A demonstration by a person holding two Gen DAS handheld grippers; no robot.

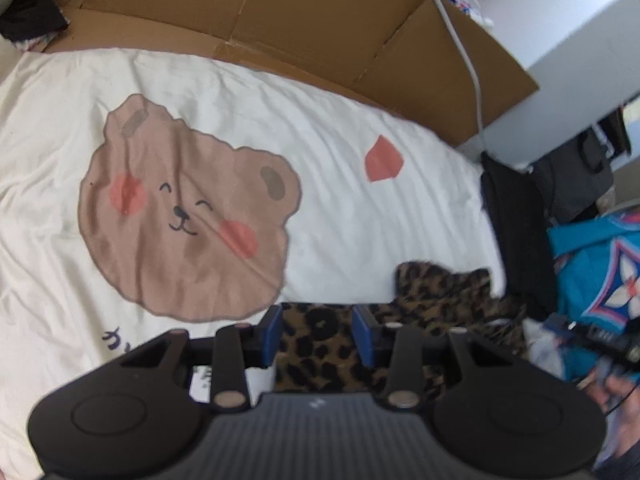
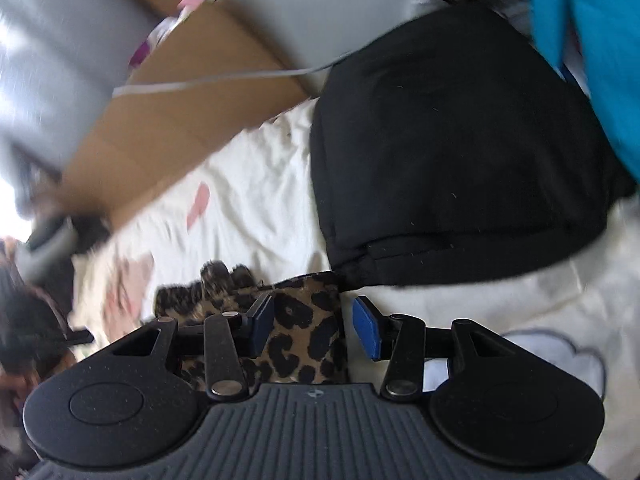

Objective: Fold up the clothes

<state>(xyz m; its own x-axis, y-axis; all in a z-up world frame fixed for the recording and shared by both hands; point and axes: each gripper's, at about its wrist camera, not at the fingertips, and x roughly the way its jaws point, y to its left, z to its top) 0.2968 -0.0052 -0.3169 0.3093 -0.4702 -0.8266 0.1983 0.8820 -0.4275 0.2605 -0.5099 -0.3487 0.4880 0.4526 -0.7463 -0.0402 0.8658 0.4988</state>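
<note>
White bedsheet printed with a brown bear face covers the bed, flattened brown cardboard along its far edge. Left gripper spread wide over the leopard-print fabric garment, not pinching. Right gripper likewise parted above its other end, folded black garment just beyond.

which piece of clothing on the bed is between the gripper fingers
The leopard-print garment: it lies between both the right gripper and left gripper fingers. The black garment lies beyond, untouched.
</note>
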